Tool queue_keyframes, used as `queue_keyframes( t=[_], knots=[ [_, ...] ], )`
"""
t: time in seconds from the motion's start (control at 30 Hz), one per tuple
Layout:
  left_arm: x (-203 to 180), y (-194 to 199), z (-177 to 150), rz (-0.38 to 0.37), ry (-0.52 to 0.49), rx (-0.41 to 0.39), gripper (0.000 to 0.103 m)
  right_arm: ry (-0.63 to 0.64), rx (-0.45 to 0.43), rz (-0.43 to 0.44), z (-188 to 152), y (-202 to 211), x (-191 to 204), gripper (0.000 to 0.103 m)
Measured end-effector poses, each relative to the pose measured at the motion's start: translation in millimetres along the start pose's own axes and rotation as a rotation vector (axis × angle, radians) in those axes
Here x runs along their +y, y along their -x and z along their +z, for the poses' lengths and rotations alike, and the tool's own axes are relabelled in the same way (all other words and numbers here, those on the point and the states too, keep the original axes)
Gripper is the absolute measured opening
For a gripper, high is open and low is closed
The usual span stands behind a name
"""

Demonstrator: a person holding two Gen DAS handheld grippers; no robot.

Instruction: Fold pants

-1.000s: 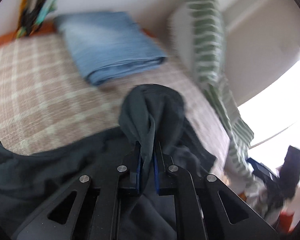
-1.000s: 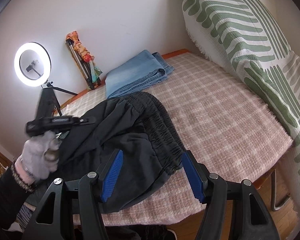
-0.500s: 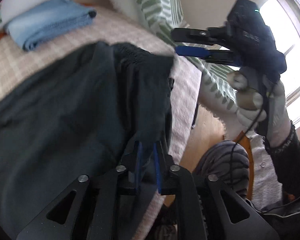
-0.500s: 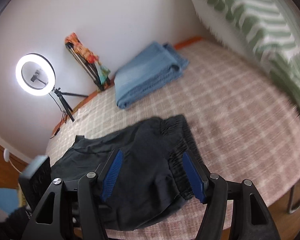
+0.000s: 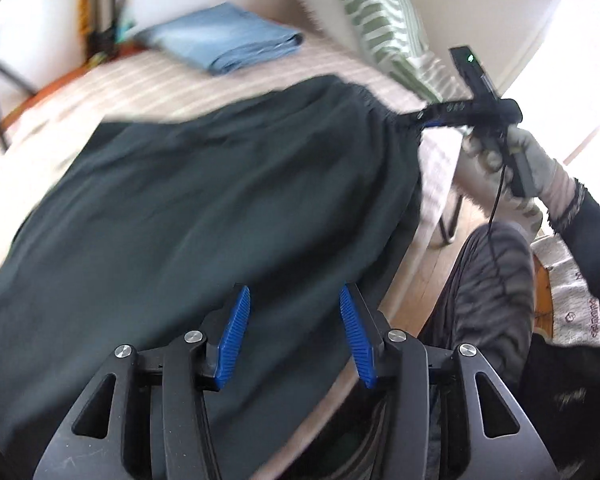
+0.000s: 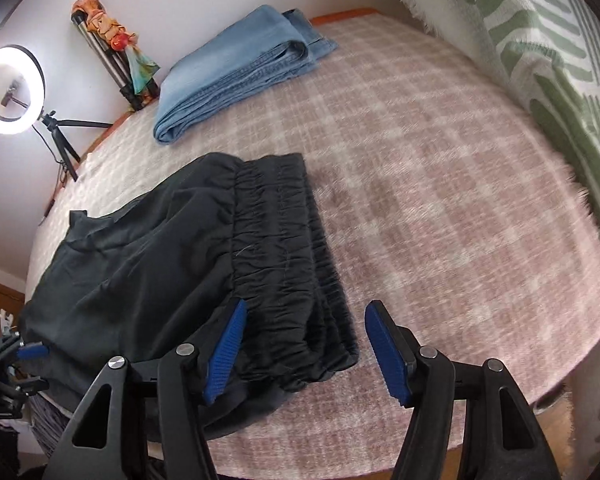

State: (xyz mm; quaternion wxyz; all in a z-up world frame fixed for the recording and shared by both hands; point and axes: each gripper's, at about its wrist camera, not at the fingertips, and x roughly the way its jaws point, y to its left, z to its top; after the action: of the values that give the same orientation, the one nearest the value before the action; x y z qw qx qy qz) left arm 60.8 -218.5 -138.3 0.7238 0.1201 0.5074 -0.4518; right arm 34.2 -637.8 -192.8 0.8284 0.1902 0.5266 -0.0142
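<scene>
Pants (image 6: pixel 188 264), dark, lie spread on the pink checked bedcover (image 6: pixel 440 208), gathered waistband toward the near right edge. Right gripper (image 6: pixel 302 348) hangs just over that waistband end w/ blue pads well apart; cloth lies under the gap, nothing pinched. Left gripper (image 5: pixel 292 338) is above the pants' near edge, jaws opening, pads clear of the fabric (no cloth betw. them). Left-wrist view alone shows the gloved right hand (image 5: pixel 516 160) holding its gripper at the waistband's far right corner, plus a striped trouser knee (image 5: pixel 488 280) below the bed edge. Right-wrist view alone shows the lit ring light (image 6: pixel 12 92) at far left, and a clear look at the folded jeans (image 6: pixel 240 68) far back and the green-patterned pillow (image 6: pixel 540 40) at right.
</scene>
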Motion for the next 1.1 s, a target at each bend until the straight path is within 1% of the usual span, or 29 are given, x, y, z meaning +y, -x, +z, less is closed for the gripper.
queue_keyframes(
  t=[0.07,0.1,0.17,0.2,0.23,0.33,0.4,0.5,0.57,0.63,0.67,0.7,0.73,0.77,0.8,0.83,0.87,0.9,0.97,1.07,1.1],
  knots=[
    [4.0,0.2,-19.7,0.04,0.0,0.031,0.049,-0.008,0.011,0.033,-1.9,-1.7,1.8,0.065],
    [3.8,-0.4,-27.8,0.067,-0.005,0.046,0.049,-0.004,0.016,0.031,-2.7,-3.4,4.1,0.065],
    [7.9,0.2,-40.2,0.126,-0.02,0.064,0.049,0.019,0.018,-0.01,-4.5,-6.0,10.4,0.065],
    [9.0,0.7,-43.5,0.143,-0.031,0.068,0.049,0.023,0.018,-0.018,-4.5,-6.3,11.7,0.065],
    [9.3,0.8,-46.1,0.165,-0.044,0.072,0.049,0.018,0.018,-0.021,-4.3,-6.1,12.2,0.065],
    [6.5,2.0,-50.0,0.186,-0.081,0.074,0.049,0.009,0.021,-0.029,-4.0,-6.7,12.4,0.065],
    [1.4,1.3,-51.7,0.217,-0.115,0.073,0.052,0.009,0.025,-0.042,-4.1,-9.1,13.1,0.065],
    [-6.9,-7.0,-57.4,0.228,-0.163,0.079,0.052,0.008,0.02,-0.065,-3.9,-11.3,15.4,0.064],
    [-9.1,-11.2,-58.2,0.285,-0.204,0.072,0.052,0.004,0.018,-0.076,-3.7,-11.3,16.6,0.062],
    [-5.5,-14.5,-58.1,0.31,-0.21,0.074,0.052,0.012,0.019,-0.09,-3.6,-11.0,19.3,0.062],
    [-3.9,-13.7,-58.9,0.307,-0.204,0.071,0.048,0.016,0.019,-0.095,-3.8,-10.5,20.4,0.061],
    [-1.0,-12.9,-59.2,0.302,-0.198,0.066,0.037,0.02,0.02,-0.101,-3.6,-10.3,21.9,0.061],
    [1.5,-11.7,-59.6,0.295,-0.193,0.06,0.03,0.023,0.02,-0.106,-3.7,-9.6,22.8,0.06],
    [5.3,-10.0,-59.2,0.283,-0.177,0.052,0.014,0.025,0.02,-0.109,-3.3,-9.7,23.6,0.06],
    [9.3,-8.6,-58.4,0.268,-0.158,0.046,0.009,0.027,0.018,-0.114,-2.5,-9.4,24.2,0.058],
    [13.3,-6.5,-57.0,0.248,-0.134,0.039,0.008,0.03,0.017,-0.117,-1.9,-9.3,24.7,0.054],
    [16.7,-3.5,-56.0,0.231,-0.107,0.027,0.004,0.034,0.012,-0.123,-1.2,-8.9,25.5,0.047],
    [18.1,-0.2,-55.0,0.22,-0.092,0.015,0.003,0.041,0.004,-0.136,0.2,-8.0,26.8,0.043],
    [16.0,8.4,-53.4,0.198,-0.078,-0.016,0.003,0.049,-0.014,-0.15,1.4,-4.3,27.7,0.029],
    [7.7,17.4,-54.7,0.181,-0.097,-0.026,0.002,0.053,-0.044,-0.143,2.0,5.5,26.2,0.02],
    [5.6,19.4,-56.0,0.177,-0.103,-0.026,0.002,0.053,-0.056,-0.13,1.5,11.5,25.5,0.019]
  ],
)
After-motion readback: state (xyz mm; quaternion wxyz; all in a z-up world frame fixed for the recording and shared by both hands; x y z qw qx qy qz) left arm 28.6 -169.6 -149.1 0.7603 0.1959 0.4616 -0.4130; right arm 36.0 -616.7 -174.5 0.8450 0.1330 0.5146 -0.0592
